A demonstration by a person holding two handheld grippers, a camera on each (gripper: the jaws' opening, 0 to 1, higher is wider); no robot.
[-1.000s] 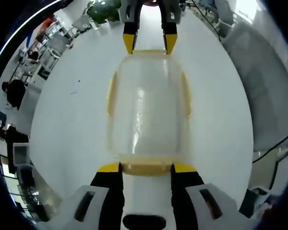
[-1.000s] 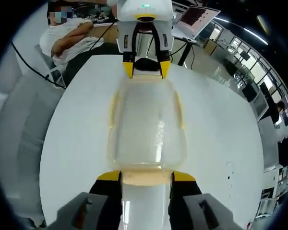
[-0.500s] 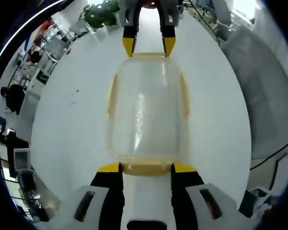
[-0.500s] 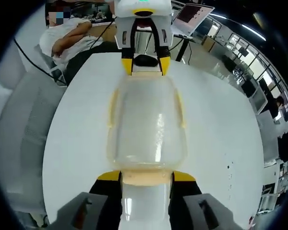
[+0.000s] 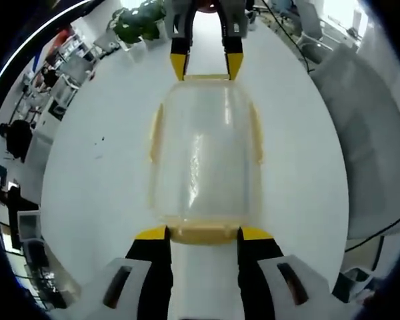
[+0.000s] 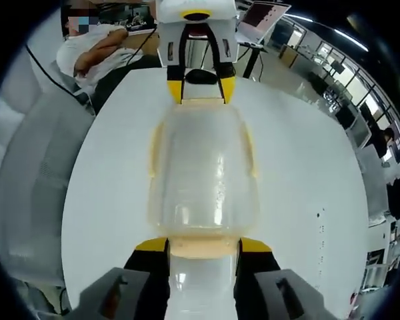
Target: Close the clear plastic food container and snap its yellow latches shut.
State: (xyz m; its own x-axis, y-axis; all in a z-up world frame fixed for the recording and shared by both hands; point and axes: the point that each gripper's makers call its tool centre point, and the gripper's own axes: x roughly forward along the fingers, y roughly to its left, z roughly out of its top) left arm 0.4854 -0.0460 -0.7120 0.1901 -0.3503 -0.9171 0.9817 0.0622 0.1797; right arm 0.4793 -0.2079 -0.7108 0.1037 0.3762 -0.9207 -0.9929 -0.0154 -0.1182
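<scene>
- The clear container point(image 5: 205, 157) sits at the centre of both views, lid on, resting on the white round surface point(image 5: 93, 180).
- I judge it light and apparently empty: thin, see-through walls, so it can slide on the smooth surface if pushed from one end alone.
- The plastic looks stiff yet springy. The yellow latches should give with a click under firm pressure; a hard squeeze on the walls could bow them.
- Best hold points are the two end latches. The near end latch point(image 5: 203, 233) lies low in the left gripper view, and the opposite end latch point(image 6: 203, 247) lies low in the right gripper view.
- The side latches point(image 5: 155, 130) run along both long edges; I cannot tell whether they are snapped.
- The left tool point(image 5: 203, 233) stands wide, its jaws flanking its end latch.
- The right tool point(image 6: 203, 245) also stands wide, straddling its end latch.
- The two tools face each other along the container's long axis, level with the surface.
</scene>
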